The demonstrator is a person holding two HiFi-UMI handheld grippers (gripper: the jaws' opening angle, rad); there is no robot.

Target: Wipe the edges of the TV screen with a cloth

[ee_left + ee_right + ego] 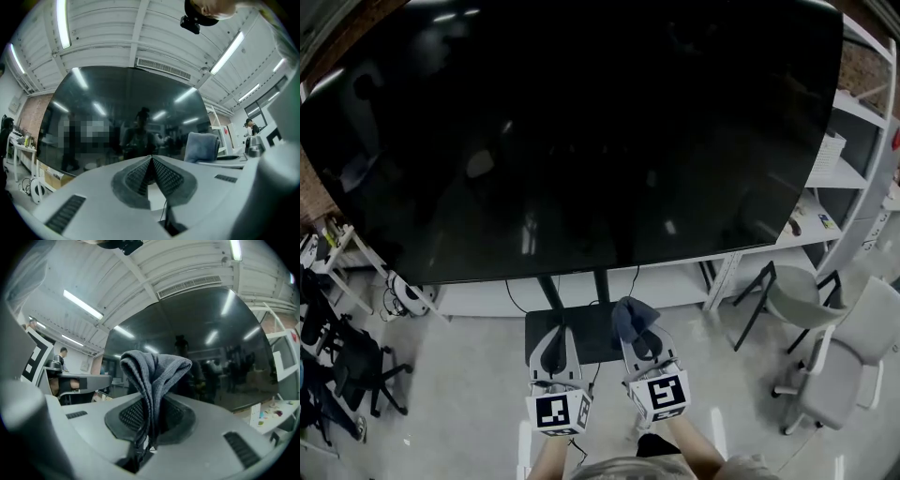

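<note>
You have no words, brand names or numbers that can be read here. The only sign-like marks are the black-and-white square code patterns (551, 412) on the white cubes (667, 394) of your left gripper (553, 345) and right gripper (643, 343). They bear blocks only, not letters or digits.
</note>
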